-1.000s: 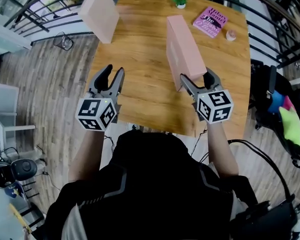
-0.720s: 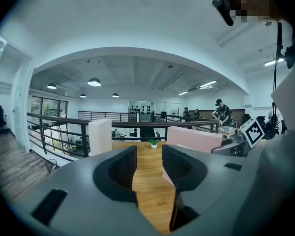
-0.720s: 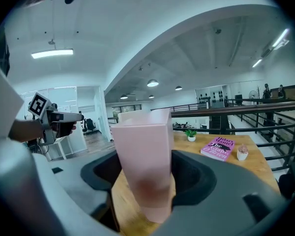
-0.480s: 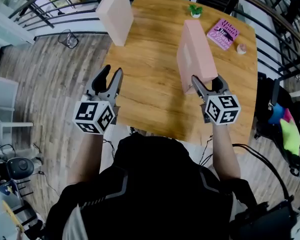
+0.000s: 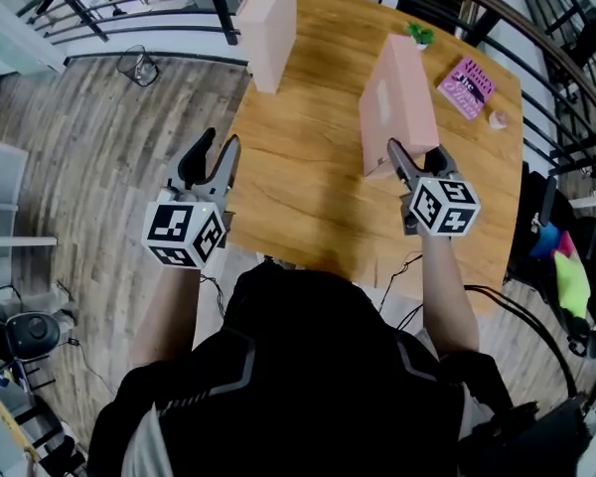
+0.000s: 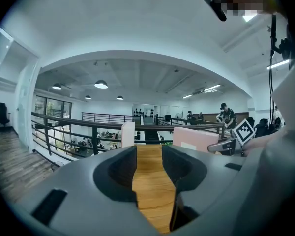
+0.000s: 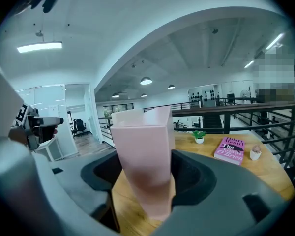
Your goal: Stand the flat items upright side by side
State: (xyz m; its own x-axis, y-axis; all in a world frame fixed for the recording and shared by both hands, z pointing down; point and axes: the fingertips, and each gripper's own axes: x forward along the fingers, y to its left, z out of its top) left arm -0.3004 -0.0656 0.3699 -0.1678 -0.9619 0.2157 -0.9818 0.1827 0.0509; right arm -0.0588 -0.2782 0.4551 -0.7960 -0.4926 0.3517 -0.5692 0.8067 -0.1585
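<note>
Pink box (image 5: 397,102) stands upright on its long edge on the right half of the bench (image 5: 308,207), its near end clamped between the jaws of the right gripper (image 5: 415,150), which press on both broad faces. At the near left edge of the bench the left gripper (image 5: 221,142) hangs with its jaws partly apart and nothing between them. Farther off, a second pink box (image 5: 270,18) stands upright at the far left edge. A pink book (image 5: 467,80) lies flat at the far right, near a small potted plant (image 5: 418,34).
</note>
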